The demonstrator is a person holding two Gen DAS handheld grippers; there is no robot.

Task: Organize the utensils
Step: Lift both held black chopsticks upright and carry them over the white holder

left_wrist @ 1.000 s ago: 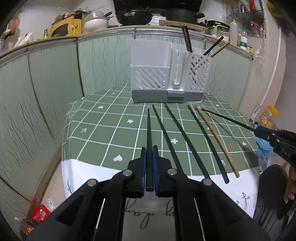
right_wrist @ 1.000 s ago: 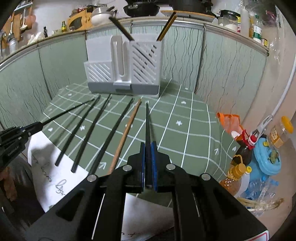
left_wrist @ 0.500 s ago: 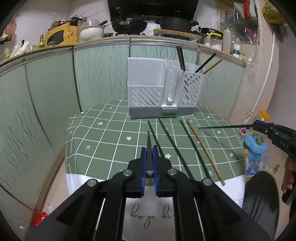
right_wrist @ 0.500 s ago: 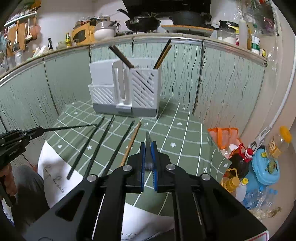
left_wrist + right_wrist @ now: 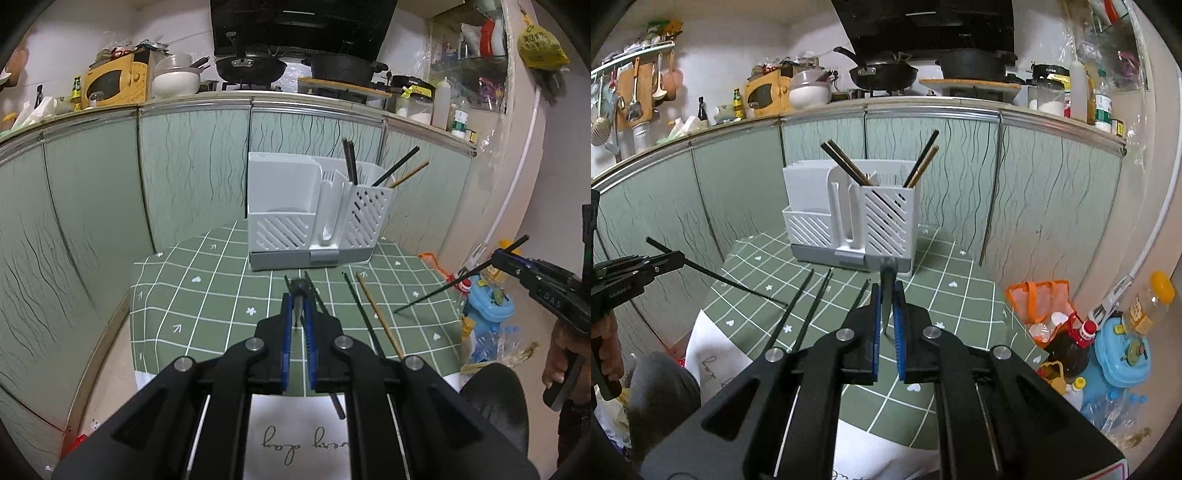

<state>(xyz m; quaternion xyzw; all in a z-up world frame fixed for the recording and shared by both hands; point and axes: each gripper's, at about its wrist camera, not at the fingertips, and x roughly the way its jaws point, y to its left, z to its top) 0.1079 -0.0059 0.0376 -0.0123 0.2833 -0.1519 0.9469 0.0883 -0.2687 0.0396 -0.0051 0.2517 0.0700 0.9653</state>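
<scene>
I am holding one black chopstick in each hand-held gripper, above the green checked worktop (image 5: 207, 295). My left hand-held gripper (image 5: 298, 325) is clamped tight on a black chopstick (image 5: 298, 286), which is pointing straight ahead along the fingers, so in the left wrist view I am seeing mostly its blunt end, just past the blue pads. My right hand-held gripper (image 5: 886, 321) is pinched shut the same way on a second black chopstick (image 5: 887, 280), again seen nearly end-on and sticking out toward the utensil holder.

The white slatted utensil holder (image 5: 310, 218) is standing upright at the far side of the worktop, well ahead of both hand-held grippers and a little to the right of the left one. Its right-hand compartment is already holding dark chopsticks and a wooden one (image 5: 921, 166), leaning out over the rim.

Below and ahead of my left hand-held gripper, two more black chopsticks (image 5: 364, 317) and a wooden chopstick (image 5: 380, 317) are lying on the worktop, roughly parallel, pointing toward the holder. A further black one is lying partly hidden under my left fingers.

In the left wrist view my right hand-held gripper is showing at the right edge with its chopstick slanting down toward the cloth. In the right wrist view my left one is showing at the left edge, its chopstick slanting likewise.
</scene>
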